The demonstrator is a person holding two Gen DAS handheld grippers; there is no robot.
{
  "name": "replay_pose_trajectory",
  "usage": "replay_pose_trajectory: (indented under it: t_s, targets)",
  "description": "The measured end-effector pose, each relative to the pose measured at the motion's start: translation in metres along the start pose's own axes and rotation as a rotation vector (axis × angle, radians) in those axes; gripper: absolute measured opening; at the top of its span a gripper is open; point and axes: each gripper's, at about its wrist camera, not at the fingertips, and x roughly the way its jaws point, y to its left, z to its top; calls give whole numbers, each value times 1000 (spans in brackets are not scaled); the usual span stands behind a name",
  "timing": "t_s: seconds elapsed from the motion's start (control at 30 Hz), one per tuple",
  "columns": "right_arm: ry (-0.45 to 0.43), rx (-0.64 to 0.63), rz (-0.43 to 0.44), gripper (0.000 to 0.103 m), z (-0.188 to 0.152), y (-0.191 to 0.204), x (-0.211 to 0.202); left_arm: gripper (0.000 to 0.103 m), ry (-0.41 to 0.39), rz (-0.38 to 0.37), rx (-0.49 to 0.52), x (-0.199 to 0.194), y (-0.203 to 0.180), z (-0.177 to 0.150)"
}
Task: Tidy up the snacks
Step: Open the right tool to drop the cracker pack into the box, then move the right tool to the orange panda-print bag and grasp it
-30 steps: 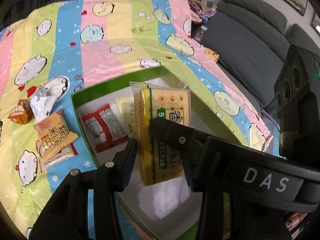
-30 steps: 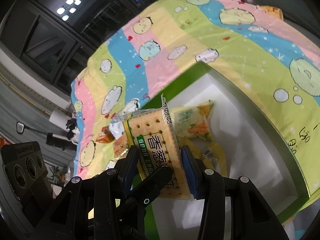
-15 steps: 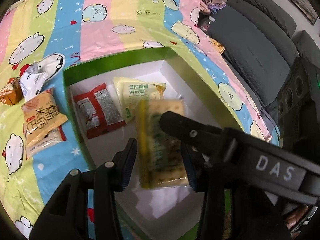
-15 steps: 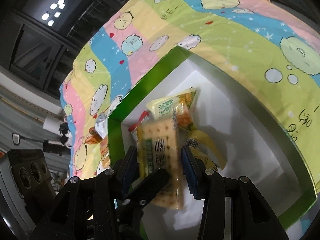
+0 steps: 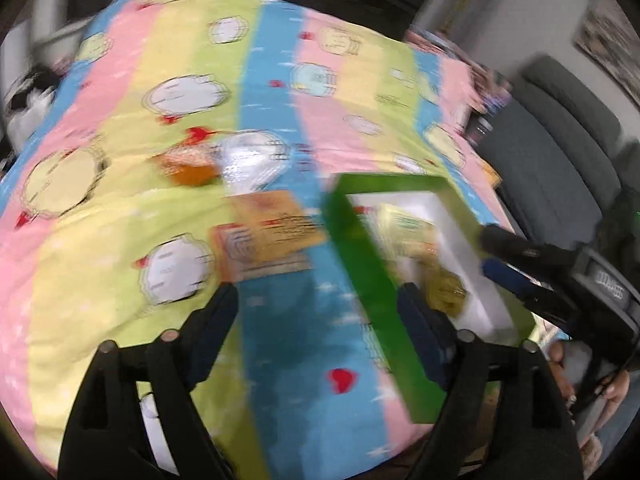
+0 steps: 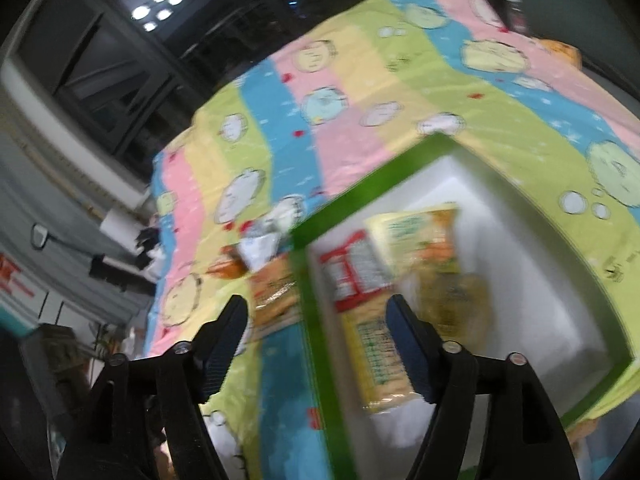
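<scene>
A green box (image 5: 360, 264) with a white inside sits on the striped cartoon blanket; it also shows in the right wrist view (image 6: 316, 320). Inside lie a soda cracker pack (image 6: 380, 356), a red-and-white packet (image 6: 352, 268) and a yellow snack bag (image 6: 420, 232). My left gripper (image 5: 316, 312) is open and empty, over the blanket left of the box. My right gripper (image 6: 316, 324) is open and empty above the box's left wall. Orange snack packs (image 5: 268, 232) lie loose left of the box. Both views are blurred.
A small orange packet (image 5: 188, 164) and a silver packet (image 5: 248, 156) lie further back on the blanket. A grey sofa (image 5: 560, 140) stands to the right. The right gripper's arm (image 5: 560, 276) reaches over the box. Dark windows are behind the bed.
The cracker pack has left the grippers and lies in the box. Both grippers have opened. My left gripper has swung left, away from the box, toward the loose packs.
</scene>
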Motion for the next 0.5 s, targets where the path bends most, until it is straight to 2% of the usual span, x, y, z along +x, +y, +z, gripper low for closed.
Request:
replay_pose_trajectory:
  t_s: [0.17,0.3,0.37,0.47,0.5]
  targets:
    - [39,-62,28,77,-12,40,24,87,-17,44,-143,-13,55,-5]
    - [99,-129,22,78,-25,71,49,88,-38,101,-184,-22,83,-13]
    - [131,-164,18,78,-30,87,64,88,-38,107,-199,-24,96,-16]
    - [176,-181,22,91,-33,105,86,93,-39,101,-237,-24,114,-19]
    - [185,-185,28,93,-32,111,91,96,-41,99,-252,-24,119,-19]
